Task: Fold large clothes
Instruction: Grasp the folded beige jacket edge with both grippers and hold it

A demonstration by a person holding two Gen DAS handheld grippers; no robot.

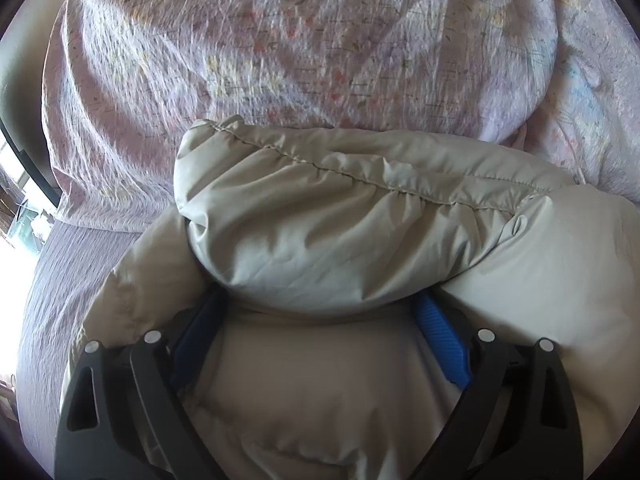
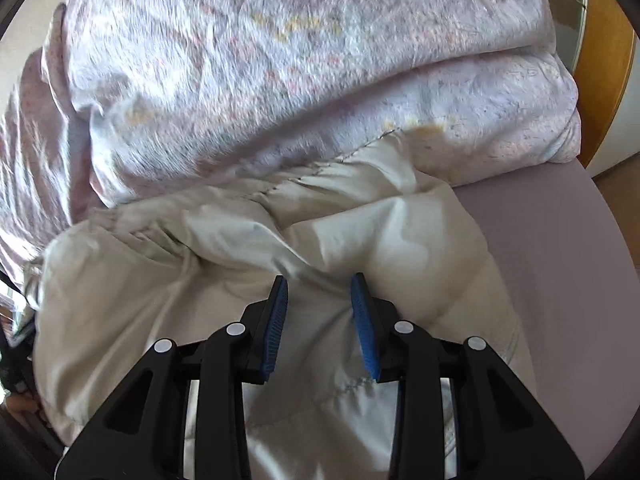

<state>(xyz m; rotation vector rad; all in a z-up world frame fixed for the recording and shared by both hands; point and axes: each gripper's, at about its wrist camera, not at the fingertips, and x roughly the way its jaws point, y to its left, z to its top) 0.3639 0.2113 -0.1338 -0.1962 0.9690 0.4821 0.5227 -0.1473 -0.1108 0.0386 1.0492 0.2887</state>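
A puffy beige jacket [image 1: 340, 232] lies on the bed, with a thick stitched fold rolled up across its far side. My left gripper [image 1: 320, 300] points down at it with the jaws wide apart. The fold bulges over both blue fingertips [image 1: 440, 340] and hides their ends, and the pads do not squeeze it. In the right wrist view the same jacket [image 2: 160, 280] lies crumpled. My right gripper [image 2: 320, 280] stands partly open just above the fabric, with nothing pinched between its blue pads [image 2: 276, 320].
A bunched floral quilt [image 1: 280, 40] [image 2: 280, 60] lies right behind the jacket. The lilac bedsheet [image 1: 60, 280] [image 2: 560, 260] shows bare at the left and right. A wooden furniture edge [image 2: 608, 80] stands past the bed's right corner, and a bright window [image 1: 16, 200] is at the far left.
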